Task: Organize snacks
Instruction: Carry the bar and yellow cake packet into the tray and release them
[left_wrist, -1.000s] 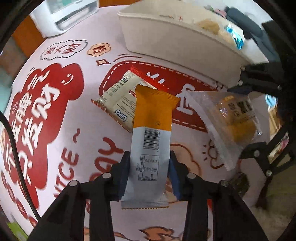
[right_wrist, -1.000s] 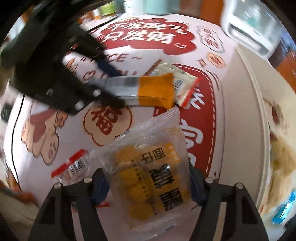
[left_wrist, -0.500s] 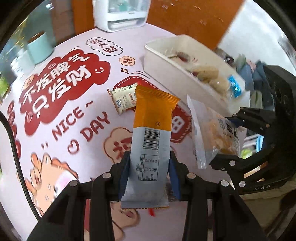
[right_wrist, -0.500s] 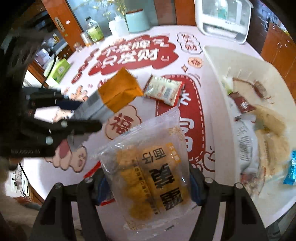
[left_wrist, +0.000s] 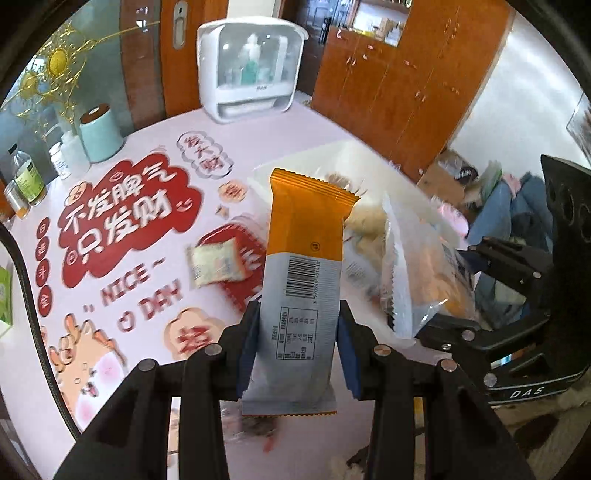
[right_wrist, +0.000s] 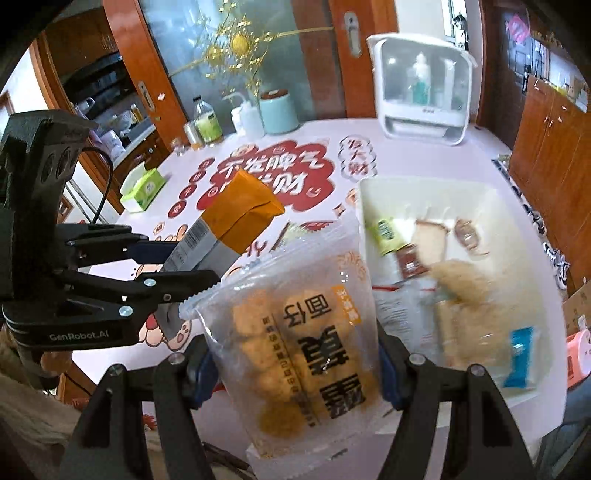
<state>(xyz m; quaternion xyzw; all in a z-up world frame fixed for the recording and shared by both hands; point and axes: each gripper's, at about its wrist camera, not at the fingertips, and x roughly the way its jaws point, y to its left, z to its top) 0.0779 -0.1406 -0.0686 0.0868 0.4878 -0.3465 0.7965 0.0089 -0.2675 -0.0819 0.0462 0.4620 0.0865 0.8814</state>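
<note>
My left gripper (left_wrist: 297, 343) is shut on an orange and grey snack bar (left_wrist: 301, 280), held upright above the table; the bar also shows in the right wrist view (right_wrist: 236, 221). My right gripper (right_wrist: 295, 369) is shut on a clear bag of yellow pastries (right_wrist: 295, 332), which also shows in the left wrist view (left_wrist: 417, 269). Both are raised near a white tray (right_wrist: 491, 199) that holds several snacks. A small pale snack packet (left_wrist: 216, 262) lies on the red and white tablecloth (left_wrist: 122, 221).
A white appliance (right_wrist: 421, 92) stands at the table's far side. A teal canister (right_wrist: 277, 109) and bottles (right_wrist: 207, 122) stand at the back. A green tissue box (right_wrist: 142, 188) sits at the left edge. Orange cabinets (left_wrist: 399, 85) stand behind.
Both grippers have risen and tilted up with their snacks, so the room and tray's inside now show. The table looks farther below.
</note>
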